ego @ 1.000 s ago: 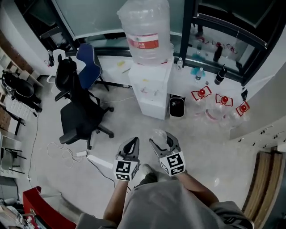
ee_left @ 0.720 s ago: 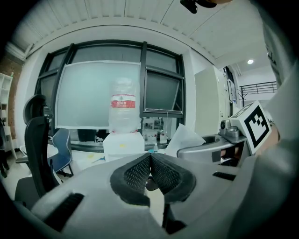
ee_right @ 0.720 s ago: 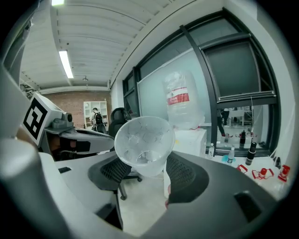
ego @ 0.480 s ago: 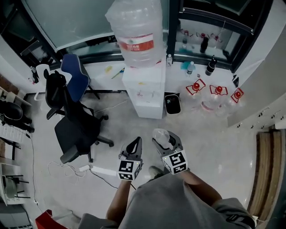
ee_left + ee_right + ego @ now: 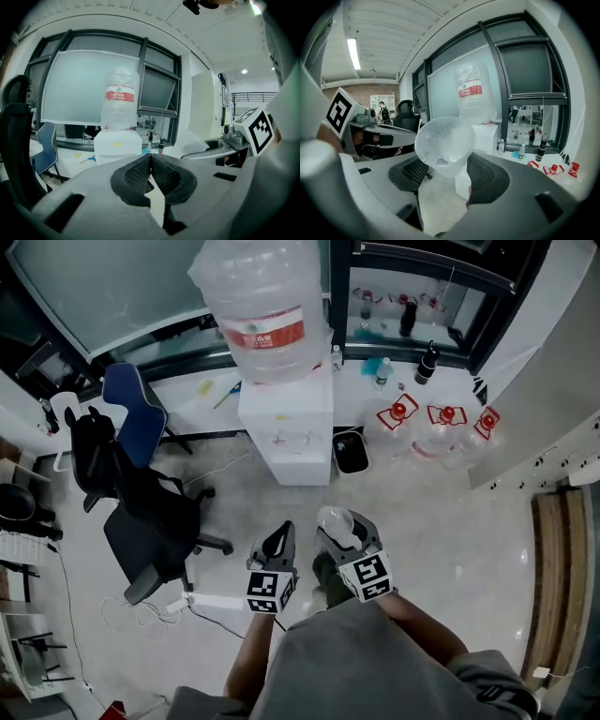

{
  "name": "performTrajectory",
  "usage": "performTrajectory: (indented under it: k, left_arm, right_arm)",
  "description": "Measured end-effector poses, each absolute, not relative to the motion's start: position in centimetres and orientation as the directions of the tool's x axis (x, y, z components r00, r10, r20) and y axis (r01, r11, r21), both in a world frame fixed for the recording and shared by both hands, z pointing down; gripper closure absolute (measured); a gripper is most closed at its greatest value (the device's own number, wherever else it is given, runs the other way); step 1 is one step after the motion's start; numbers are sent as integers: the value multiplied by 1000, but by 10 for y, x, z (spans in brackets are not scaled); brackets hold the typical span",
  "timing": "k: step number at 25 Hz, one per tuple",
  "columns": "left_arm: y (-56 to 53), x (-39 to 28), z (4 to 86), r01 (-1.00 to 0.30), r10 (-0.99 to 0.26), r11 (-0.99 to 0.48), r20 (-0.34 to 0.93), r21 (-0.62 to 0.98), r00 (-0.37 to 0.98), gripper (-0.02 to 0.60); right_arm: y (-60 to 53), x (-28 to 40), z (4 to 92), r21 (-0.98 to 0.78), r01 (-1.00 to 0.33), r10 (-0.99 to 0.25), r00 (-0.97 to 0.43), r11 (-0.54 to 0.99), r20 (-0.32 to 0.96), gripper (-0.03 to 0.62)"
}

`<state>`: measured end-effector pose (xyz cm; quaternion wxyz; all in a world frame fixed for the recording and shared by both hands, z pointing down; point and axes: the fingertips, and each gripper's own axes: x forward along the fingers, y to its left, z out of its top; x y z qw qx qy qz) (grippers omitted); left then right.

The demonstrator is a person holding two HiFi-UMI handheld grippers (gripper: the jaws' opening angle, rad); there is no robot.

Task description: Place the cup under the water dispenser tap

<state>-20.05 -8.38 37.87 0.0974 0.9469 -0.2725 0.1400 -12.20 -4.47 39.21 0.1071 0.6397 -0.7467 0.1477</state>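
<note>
Right gripper [image 5: 341,529] is gripping the clear thin-walled plastic cup [image 5: 445,144], with both pads pressing on its lower body. Left gripper [image 5: 151,158] is sitting fully closed, with nothing in it.

The cup is sitting out in front of the person, above the floor and well apart from the white water dispenser with the big clear red-labelled bottle [image 5: 284,427]. Step in hand, as I'm reading it: carrying the cup in to the tap.

How to do it well:
- Squaring up to the dispenser's front face, since the taps are looking too small to pick out from here.
- Keeping the squeeze light, because that wall is likely buckling easily.
- Levelling the cup so the mouth is facing up before setting it down.
- Passing clear of the black office chair [image 5: 141,521] on the left and the small black bin [image 5: 352,452] just right of the dispenser.

Cup looks: it is tapering, slightly frosted with a faint pattern, appearing empty, and tilting mouth-up towards the right gripper view.
</note>
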Motion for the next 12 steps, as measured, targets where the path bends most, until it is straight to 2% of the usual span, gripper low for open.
performTrajectory:
  k: [12]
  left_arm:
    - [-170, -154, 388, -502, -438, -858, 355, 109, 826, 571]
  right_arm:
    - [-132, -83, 414, -106, -989, -913, -133, 99, 385, 342]
